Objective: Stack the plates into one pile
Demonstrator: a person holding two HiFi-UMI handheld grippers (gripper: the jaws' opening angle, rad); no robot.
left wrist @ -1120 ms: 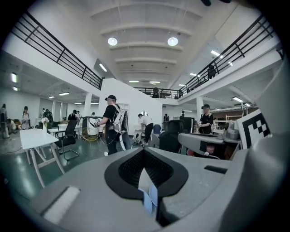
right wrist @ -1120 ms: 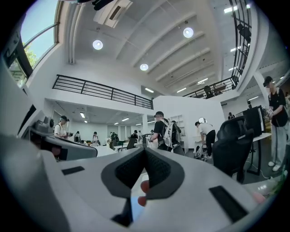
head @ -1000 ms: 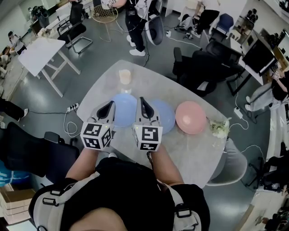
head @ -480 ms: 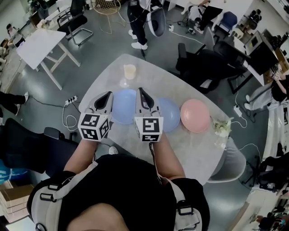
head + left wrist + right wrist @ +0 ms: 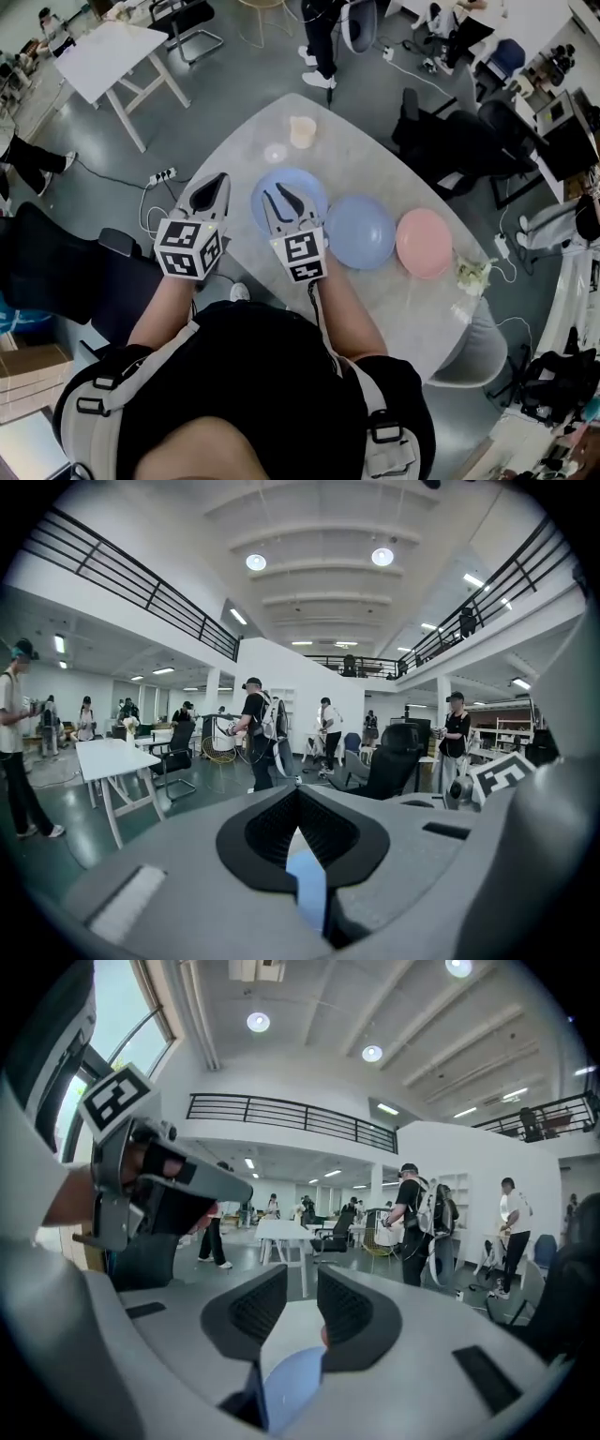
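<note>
Closest to the person, at the near edge of the pale grey rounded table (image 5: 375,169), both handheld grippers point forward over the work. The left gripper (image 5: 216,180) hovers just beside the left rim of the nearest plate with its jaws pressed together at the tips and nothing between them. The right gripper (image 5: 284,200) sits above that same light-blue round plate (image 5: 311,187), jaws spread apart and empty, the plate's surface showing through the gap. None of the three plates is stacked yet: just beside the first lies a darker blue round plate (image 5: 361,232), and next to that a pink round plate (image 5: 424,244), all flat on the table in a row. Farther back stand a pale cup (image 5: 302,131) and a small clear object (image 5: 275,153) I cannot identify. The risk, as I judge it, lies in the grasp: the spread jaws look to be over the plate's middle, not its rim, so clenching there would catch nothing or scrape the glaze. A shallow bite on the rim could let the plate tilt and slip out in transit, or clip the neighbouring plate. A forward push might slide it toward the cup. The left gripper, clenched as it is, cannot steady anything until it lets go.
</note>
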